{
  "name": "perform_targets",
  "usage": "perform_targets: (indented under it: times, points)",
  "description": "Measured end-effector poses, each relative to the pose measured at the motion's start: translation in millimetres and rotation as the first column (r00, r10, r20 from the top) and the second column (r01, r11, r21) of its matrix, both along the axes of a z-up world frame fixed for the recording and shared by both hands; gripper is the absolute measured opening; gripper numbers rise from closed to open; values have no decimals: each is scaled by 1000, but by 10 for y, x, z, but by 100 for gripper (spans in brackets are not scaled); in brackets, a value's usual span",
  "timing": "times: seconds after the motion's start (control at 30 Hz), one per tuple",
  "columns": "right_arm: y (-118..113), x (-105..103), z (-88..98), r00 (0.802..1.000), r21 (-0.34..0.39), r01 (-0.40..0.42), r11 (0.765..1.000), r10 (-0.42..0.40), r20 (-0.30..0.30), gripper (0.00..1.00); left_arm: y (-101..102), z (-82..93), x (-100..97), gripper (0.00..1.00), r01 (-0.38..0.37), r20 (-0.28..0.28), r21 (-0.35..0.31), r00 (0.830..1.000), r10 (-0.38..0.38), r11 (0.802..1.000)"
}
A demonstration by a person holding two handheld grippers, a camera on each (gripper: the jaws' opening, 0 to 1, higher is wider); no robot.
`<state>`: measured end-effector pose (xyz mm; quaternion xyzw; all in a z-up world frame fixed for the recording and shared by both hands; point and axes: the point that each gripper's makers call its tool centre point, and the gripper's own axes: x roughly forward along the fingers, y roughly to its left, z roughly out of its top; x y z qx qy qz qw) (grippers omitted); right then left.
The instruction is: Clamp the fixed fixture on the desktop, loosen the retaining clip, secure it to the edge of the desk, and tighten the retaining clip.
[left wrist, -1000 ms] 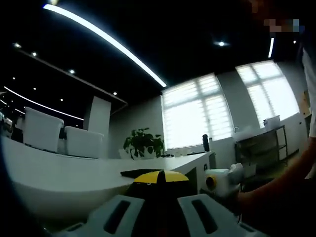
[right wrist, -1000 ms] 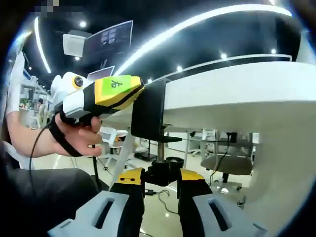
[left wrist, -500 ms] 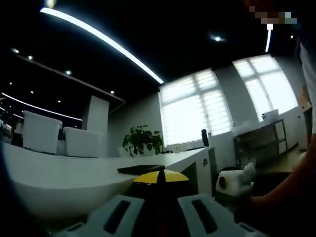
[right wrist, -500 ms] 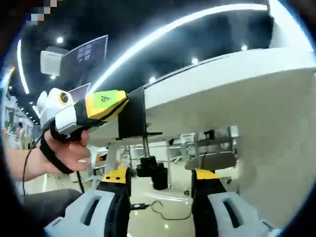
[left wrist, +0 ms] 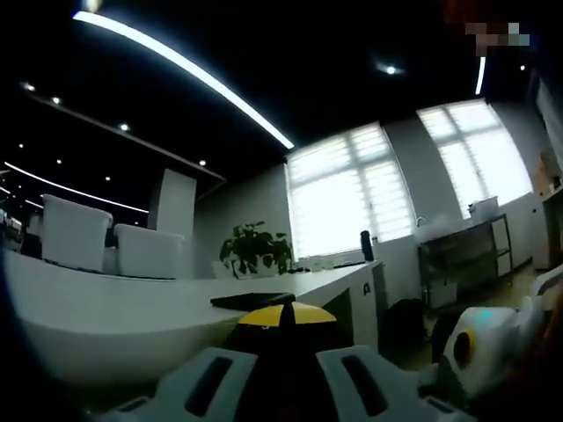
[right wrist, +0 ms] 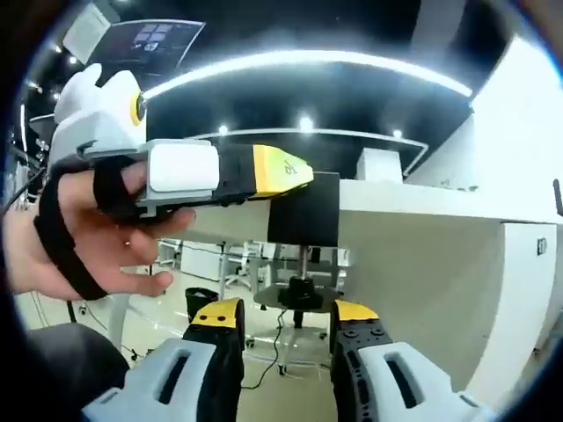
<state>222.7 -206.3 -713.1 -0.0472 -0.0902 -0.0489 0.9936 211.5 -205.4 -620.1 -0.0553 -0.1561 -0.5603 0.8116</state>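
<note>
The black clamp fixture [right wrist: 303, 209] sits on the edge of the white desk [right wrist: 422, 237], its screw and black knob [right wrist: 299, 294] hanging below. My left gripper [right wrist: 283, 169], held in a person's hand [right wrist: 88, 237], comes in from the left and is shut on the fixture's top. In the left gripper view the yellow tips of the left gripper [left wrist: 281, 316] meet over the fixture's flat black top [left wrist: 251, 301] on the desk [left wrist: 106, 308]. My right gripper [right wrist: 286, 312] is open, its jaws apart below the knob, not touching it. The right gripper [left wrist: 479, 347] also shows low and to the right.
A potted plant [left wrist: 255, 253] and white chairs [left wrist: 75, 230] stand beyond the desk, with bright windows [left wrist: 347, 198] and a metal cart [left wrist: 462, 251] further right. Under the desk are office chairs and a cable on the floor [right wrist: 264, 374].
My right gripper was shut on the knob, has opened and drawn back from it. In the left gripper view it has dropped lower and to the right. The left gripper keeps its hold.
</note>
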Motion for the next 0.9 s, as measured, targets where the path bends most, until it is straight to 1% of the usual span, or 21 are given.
perform_targets:
  times: [0.07, 0.1, 0.2, 0.23, 0.33, 0.43, 0.5, 0.57, 0.6, 0.7, 0.77, 0.8, 0.83, 0.9]
  points:
    - [-10, 66, -14, 1000, -4, 26, 1000, -26, -8, 31, -2, 0, 0, 3, -4, 3, 4, 1000, 4, 1000]
    - [-38, 68, -17, 999, -6, 32, 999, -32, -9, 31, -2, 0, 2, 3, -4, 3, 5, 1000, 4, 1000]
    - [-86, 132, -30, 999, 13, 48, 999, -48, -12, 31, 6, 5, 7, 3, -4, 2, 1, 1000, 4, 1000]
    - [-128, 178, -25, 999, 16, 53, 998, -53, -7, 31, 6, 6, 10, 3, -2, 1, -1, 1000, 2, 1000]
    - [-131, 186, 26, 998, 9, 58, 998, -58, -4, 30, 4, 8, 13, 3, 1, -2, -5, 1000, -1, 1000]
    - [-149, 253, 26, 998, 29, 69, 997, -68, -16, 29, 2, 10, 13, 3, 2, -1, -5, 1000, -2, 1000]
    - [-162, 277, -10, 996, 22, 84, 996, -83, -44, 25, 0, 10, 14, 3, 1, 1, -5, 1000, -1, 1000]
    - [-185, 278, -14, 995, 18, 89, 996, -88, -46, 25, 2, 10, 13, 3, 2, -1, -8, 1000, -2, 1000]
    - [-181, 270, -15, 996, 25, 79, 997, -77, -47, 25, 3, 8, 14, 3, 1, -1, -8, 1000, -1, 1000]
    - [-159, 278, -26, 999, 34, 11, 999, -9, -38, 24, 9, 3, 15, 3, 5, -5, -10, 1000, -5, 1000]
    - [-133, 288, -29, 998, 43, -59, 997, 60, -30, 24, 9, 3, 15, 3, 7, -7, -12, 1000, -7, 1000]
    - [-138, 304, -31, 995, 33, -98, 995, 99, -30, 24, 10, 3, 14, 3, 7, -8, -13, 1000, -7, 1000]
    - [-121, 318, -36, 987, 48, -155, 987, 156, -27, 24, 10, 3, 14, 3, 7, -7, -13, 1000, -8, 1000]
    - [-109, 362, -60, 961, 59, -271, 961, 274, -36, 24, 14, 3, 11, 3, 9, -11, -15, 1000, -9, 1000]
